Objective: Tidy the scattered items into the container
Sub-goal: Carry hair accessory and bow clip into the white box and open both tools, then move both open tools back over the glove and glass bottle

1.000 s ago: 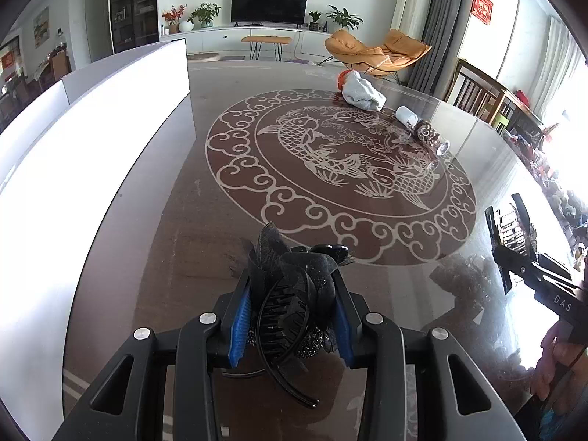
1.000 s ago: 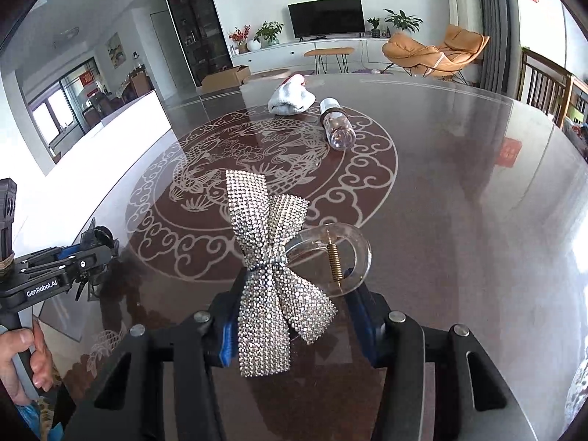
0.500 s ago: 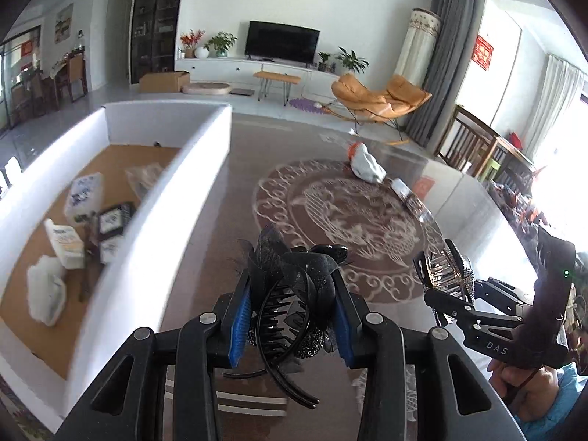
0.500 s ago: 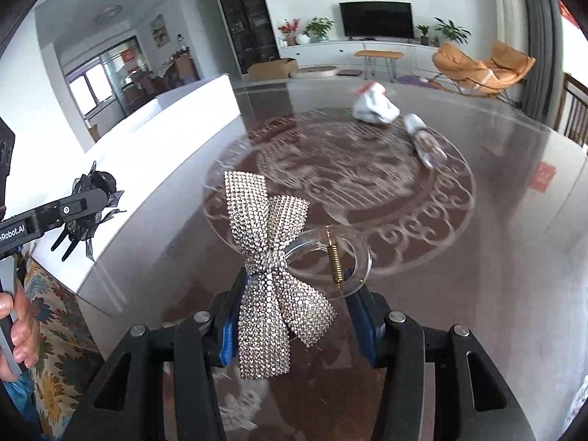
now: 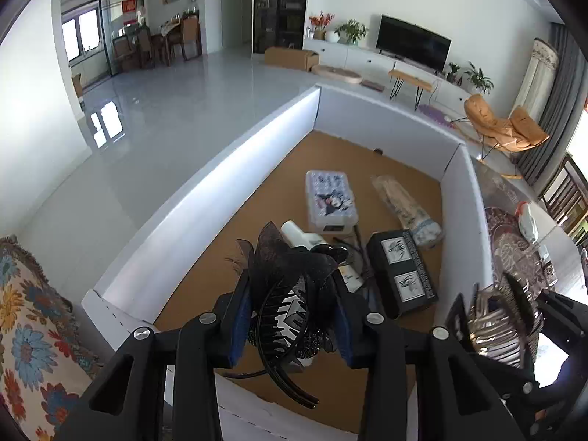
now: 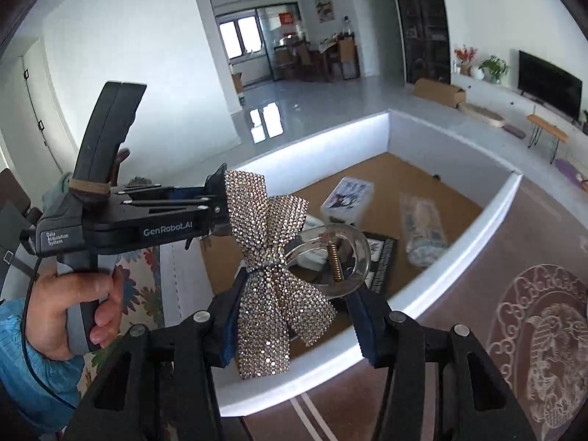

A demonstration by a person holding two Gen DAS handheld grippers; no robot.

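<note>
My left gripper (image 5: 292, 316) is shut on a black hair claw with a mesh bow (image 5: 290, 279) and holds it above the near end of the white box (image 5: 205, 180) with a brown floor. My right gripper (image 6: 294, 319) is shut on a rhinestone bow hair clip (image 6: 273, 275) with a clear claw, just over the box's near wall (image 6: 422, 305). The left gripper also shows in the right wrist view (image 6: 217, 202), to the left above the box. The right gripper shows at the lower right of the left wrist view (image 5: 492, 327).
In the box lie a clear plastic case (image 5: 330, 202), a wrapped packet (image 5: 408, 207), a black card with two pictures (image 5: 402, 272) and a white tube (image 5: 301, 237). On the brown patterned table (image 6: 533, 294) to the right lies a white cloth (image 5: 527, 220). A flowered cushion (image 5: 33, 330) is at left.
Both grippers swung left from over the table to over the white box, each still holding its hair clip. The box's inside has come into full view.
</note>
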